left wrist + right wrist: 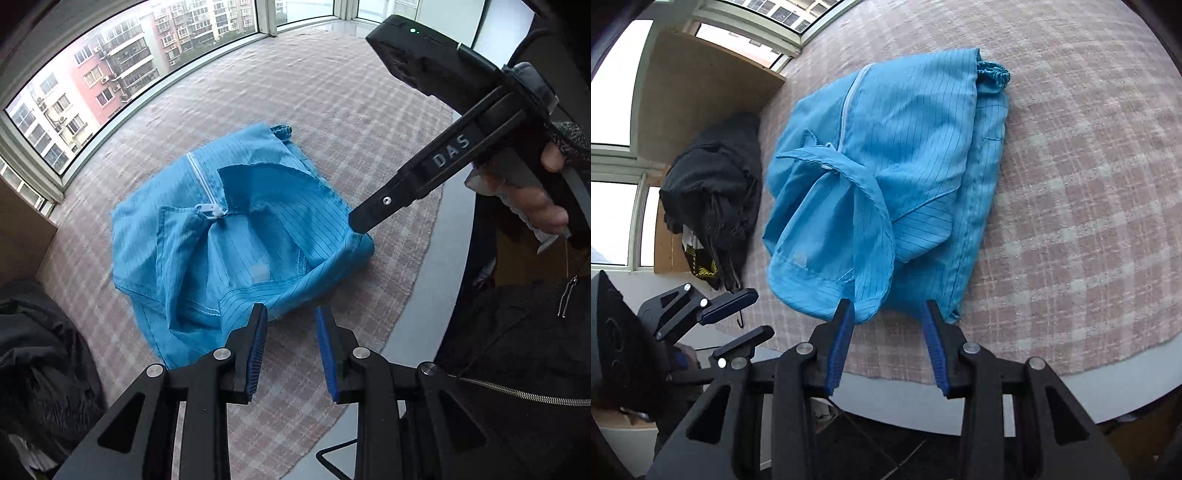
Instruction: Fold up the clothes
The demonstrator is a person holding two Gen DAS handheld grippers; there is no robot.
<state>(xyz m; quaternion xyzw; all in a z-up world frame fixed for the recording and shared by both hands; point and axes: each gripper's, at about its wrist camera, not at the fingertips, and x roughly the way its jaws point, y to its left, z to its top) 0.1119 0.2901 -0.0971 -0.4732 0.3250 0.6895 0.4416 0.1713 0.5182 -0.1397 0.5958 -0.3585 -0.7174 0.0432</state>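
Note:
A blue pinstriped zip garment lies loosely folded on a pink plaid cloth. Its white zipper faces up and an elastic cuff sticks out at the far side. My left gripper hovers open at the garment's near hem, with nothing between its blue pads. My right gripper comes in from the right, its tip at the garment's right edge. In the right wrist view the right gripper stands open at the near edge of the garment, its pads not pressing on cloth. The left gripper is at the lower left, open.
A black bag or bundle sits left of the garment beside a brown box. A large window lies beyond the table. The plaid cloth ends near the grey table edge. A person's dark zip jacket is close on the right.

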